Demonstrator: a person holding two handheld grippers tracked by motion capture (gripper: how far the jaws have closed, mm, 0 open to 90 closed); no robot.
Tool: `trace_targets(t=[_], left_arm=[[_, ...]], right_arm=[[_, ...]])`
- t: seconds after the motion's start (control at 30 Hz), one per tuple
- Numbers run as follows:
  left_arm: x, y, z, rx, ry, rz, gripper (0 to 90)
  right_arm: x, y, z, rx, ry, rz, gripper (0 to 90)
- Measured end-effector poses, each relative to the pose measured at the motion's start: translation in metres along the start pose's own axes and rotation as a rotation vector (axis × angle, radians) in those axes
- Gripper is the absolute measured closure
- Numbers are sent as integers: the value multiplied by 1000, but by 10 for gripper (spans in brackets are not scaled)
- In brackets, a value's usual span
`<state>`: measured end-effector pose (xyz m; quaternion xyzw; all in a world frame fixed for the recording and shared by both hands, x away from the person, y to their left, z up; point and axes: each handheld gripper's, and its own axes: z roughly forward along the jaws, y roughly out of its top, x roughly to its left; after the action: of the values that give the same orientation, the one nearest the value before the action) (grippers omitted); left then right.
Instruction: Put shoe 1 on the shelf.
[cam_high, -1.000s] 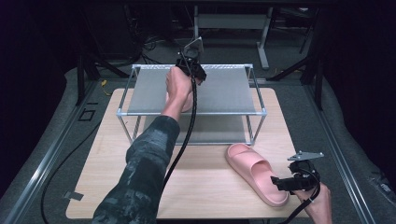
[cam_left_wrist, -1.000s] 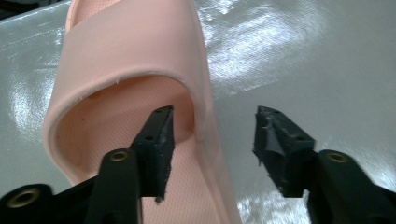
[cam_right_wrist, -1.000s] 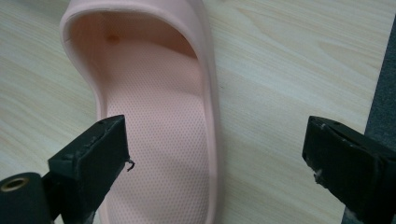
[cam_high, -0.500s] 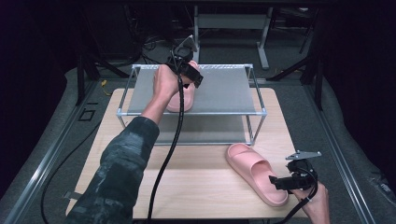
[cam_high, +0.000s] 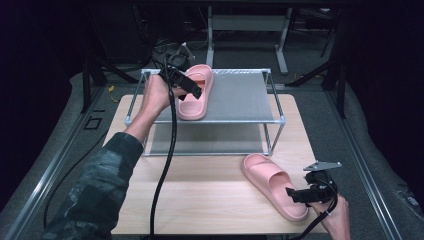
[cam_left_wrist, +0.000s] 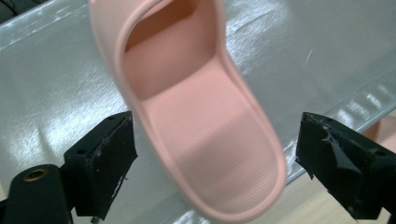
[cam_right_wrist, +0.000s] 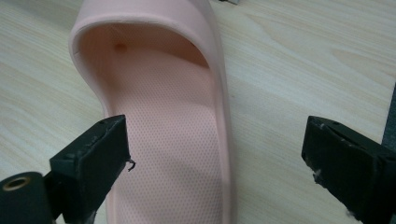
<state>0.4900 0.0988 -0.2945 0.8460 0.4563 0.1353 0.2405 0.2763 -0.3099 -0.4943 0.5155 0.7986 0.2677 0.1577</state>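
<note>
Leftward along the rack's top shelf (cam_high: 240, 95) goes the left gripper (cam_high: 186, 89), its jaws having just been opening, now released around the heel of the pink slipper (cam_high: 196, 92) lying on that shelf. Right of it, on the wooden table (cam_high: 210, 195), the second slipper (cam_high: 272, 184) lies; the right gripper (cam_high: 299, 195) stands unmoved, jaws spread at its heel.

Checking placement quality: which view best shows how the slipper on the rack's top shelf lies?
The high view: the whole shelf slipper lies flat on the rack, at its left. The left gripper view shows its heel close up at the shelf edge.
</note>
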Motion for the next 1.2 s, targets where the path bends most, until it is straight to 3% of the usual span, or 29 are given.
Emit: trace_targets(t=[0.5, 0.57, 0.73, 1.03, 1.07, 1.1, 1.2], left_arm=[[40, -38, -10, -13, 4, -61, 28], [45, -44, -9, 3, 1, -69, 26], [53, -57, -14, -5, -11, -70, 25], [54, -91, -28, -24, -21, -35, 40], [55, -95, -29, -27, -31, -38, 40], [55, -99, -30, -28, -33, -35, 41], [59, -111, -31, -26, -23, -30, 40]], right_arm=[[3, 2, 6, 18, 17, -8, 72], [4, 4, 7, 22, 18, -16, 73], [6, 4, 7, 31, 13, -18, 73], [4, 2, 7, 6, 22, -4, 77], [4, 2, 7, 2, 5, -3, 79], [4, 3, 7, 6, 21, -7, 80], [5, 5, 8, 12, 9, -10, 81]])
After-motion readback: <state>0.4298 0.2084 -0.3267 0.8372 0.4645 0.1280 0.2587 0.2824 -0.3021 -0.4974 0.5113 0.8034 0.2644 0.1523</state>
